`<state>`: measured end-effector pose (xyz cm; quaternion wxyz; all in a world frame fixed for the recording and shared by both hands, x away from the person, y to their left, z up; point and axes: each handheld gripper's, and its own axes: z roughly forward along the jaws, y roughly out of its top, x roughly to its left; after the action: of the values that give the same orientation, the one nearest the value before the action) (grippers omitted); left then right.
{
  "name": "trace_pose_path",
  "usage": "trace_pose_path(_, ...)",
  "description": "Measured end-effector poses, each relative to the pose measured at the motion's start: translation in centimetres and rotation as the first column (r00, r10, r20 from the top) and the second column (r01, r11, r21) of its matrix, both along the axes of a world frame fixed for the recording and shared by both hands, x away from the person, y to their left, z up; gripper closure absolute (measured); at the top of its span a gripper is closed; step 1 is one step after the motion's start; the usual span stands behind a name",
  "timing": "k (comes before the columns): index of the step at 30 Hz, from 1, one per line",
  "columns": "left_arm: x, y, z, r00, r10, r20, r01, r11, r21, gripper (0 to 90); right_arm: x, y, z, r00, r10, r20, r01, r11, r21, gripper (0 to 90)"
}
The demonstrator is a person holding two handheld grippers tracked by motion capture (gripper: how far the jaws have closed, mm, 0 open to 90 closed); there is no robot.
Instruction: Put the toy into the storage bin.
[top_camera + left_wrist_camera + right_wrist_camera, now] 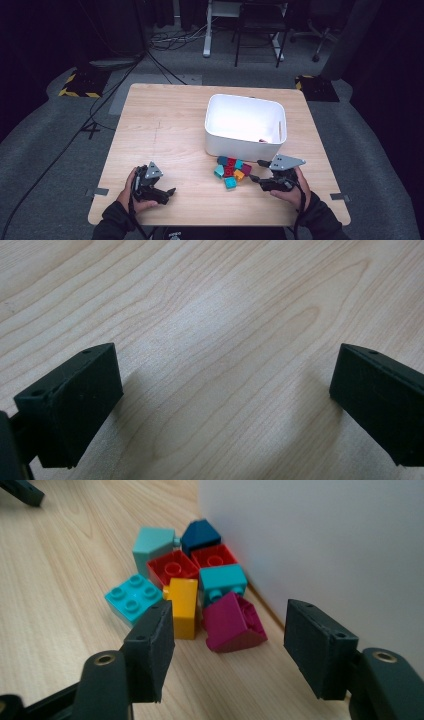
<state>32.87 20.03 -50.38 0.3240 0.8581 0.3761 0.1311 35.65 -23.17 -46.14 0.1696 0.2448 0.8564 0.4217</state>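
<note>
Both forearms wear dark sleeves. The left gripper is black with a grey three-cornered plate on top; a black cable trails from it along the wrist. The right gripper is black too, with a wider grey plate bearing small screws. Its jaws carry flat black pads with a rough, matt face, fixed by recessed screws, on rounded arms with brass-coloured bushings.

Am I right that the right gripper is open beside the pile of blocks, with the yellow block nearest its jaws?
Not quite. The right gripper is open beside the pile of blocks, but the right gripper view shows the magenta block nearest, in line with the gap between the jaws; the yellow block lies beside it.
</note>
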Motion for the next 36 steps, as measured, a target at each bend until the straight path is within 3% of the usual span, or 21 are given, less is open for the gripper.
trace_pose_path(5, 0.0, 0.0, 0.0, 1.0000, 0.002, 0.002, -0.002, 1.0000, -0.001, 0.7, 0.6, 0.3, -1.8, 0.9999, 0.002, -0.015, -0.002, 1.0000, -0.001, 37.1)
trace_pose_path(13, 0.0, 0.0, 0.0, 1.0000, 0.002, 0.002, -0.002, 1.0000, -0.001, 0.7, 2.0, 0.6, -3.0, 0.9995, 0.010, -0.030, -0.010, 0.9999, 0.004, 37.0)
trace_pose_path(21, 0.0, 0.0, 0.0, 1.0000, 0.000, 0.000, 0.000, 1.0000, 0.000, 0.7, 2.6, 1.6, -3.7, 0.9980, 0.004, -0.063, -0.004, 1.0000, -0.002, 37.9)
trace_pose_path(28, 0.0, 0.0, 0.0, 1.0000, -0.002, 0.002, 0.002, 1.0000, 0.000, 0.7, 2.5, 2.1, -4.1, 0.9985, 0.012, -0.054, -0.014, 0.9993, -0.035, 47.7)
trace_pose_path(36, 0.0, 0.0, 0.0, 1.0000, -0.002, 0.002, 0.002, 1.0000, 0.000, 0.7, 2.0, 2.0, -4.0, 0.9980, 0.015, -0.062, -0.017, 0.9994, -0.031, 48.1)
